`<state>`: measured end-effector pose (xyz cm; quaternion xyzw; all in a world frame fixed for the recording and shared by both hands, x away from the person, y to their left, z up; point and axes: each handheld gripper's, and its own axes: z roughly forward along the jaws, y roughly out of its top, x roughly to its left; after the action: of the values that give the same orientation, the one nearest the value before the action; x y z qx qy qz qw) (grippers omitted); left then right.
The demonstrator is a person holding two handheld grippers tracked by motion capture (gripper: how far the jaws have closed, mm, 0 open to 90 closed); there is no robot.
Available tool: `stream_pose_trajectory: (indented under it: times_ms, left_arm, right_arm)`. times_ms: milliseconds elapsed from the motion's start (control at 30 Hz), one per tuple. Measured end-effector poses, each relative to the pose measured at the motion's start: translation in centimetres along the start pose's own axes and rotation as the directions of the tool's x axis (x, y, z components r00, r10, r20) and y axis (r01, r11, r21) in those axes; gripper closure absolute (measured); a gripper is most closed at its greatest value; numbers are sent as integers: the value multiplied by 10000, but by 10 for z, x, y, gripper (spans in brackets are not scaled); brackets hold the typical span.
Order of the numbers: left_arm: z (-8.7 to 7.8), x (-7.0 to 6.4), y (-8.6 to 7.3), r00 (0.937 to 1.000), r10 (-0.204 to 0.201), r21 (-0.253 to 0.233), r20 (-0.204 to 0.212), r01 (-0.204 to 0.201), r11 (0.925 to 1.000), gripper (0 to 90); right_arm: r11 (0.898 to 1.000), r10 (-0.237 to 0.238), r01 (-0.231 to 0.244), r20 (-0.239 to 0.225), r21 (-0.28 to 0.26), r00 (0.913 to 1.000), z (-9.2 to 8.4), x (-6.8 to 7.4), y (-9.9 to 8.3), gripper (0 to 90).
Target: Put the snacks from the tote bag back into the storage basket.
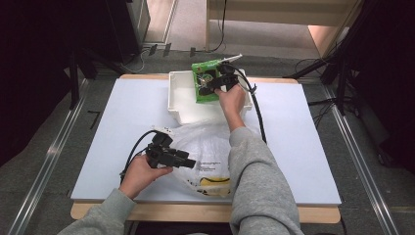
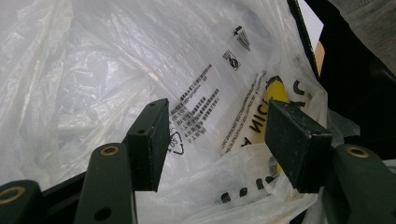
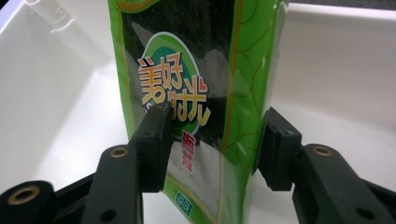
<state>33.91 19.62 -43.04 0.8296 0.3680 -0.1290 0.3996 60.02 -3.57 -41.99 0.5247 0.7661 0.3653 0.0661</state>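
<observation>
A green snack packet (image 1: 205, 81) (image 3: 196, 70) with orange lettering stands tilted inside a white bin (image 1: 178, 98) (image 3: 327, 70) at the table's far middle. My right gripper (image 1: 208, 87) (image 3: 212, 149) is shut on the packet's lower part, one jaw on each side. Near the table's front lies a crumpled clear plastic bag (image 1: 205, 147) (image 2: 140, 56) with black print and something yellow (image 1: 215, 183) (image 2: 278, 91) inside it. My left gripper (image 1: 188, 163) (image 2: 215, 135) is open at the bag's left side, pointing at it, with the bag's film just beyond its jaws.
The white table top (image 1: 122, 122) ends in a wooden front edge (image 1: 195, 213). The right gripper's black cable (image 1: 258, 115) runs down the table beside the right forearm. Dark stands and floor cables surround the table.
</observation>
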Motion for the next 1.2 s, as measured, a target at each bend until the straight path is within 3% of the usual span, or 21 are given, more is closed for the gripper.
stream_pose_trajectory:
  times_ms: [367,1200]
  left_arm:
    - [1,0,0,10000,-4,36,-20,4,10000,412]
    - [1,0,-1,10000,7,83,-57,-6,10000,410]
  right_arm:
    - [9999,97,-97,28,70,9999,4,-3,-2,459]
    - [10000,47,-47,37,60,10000,3,-6,-3,440]
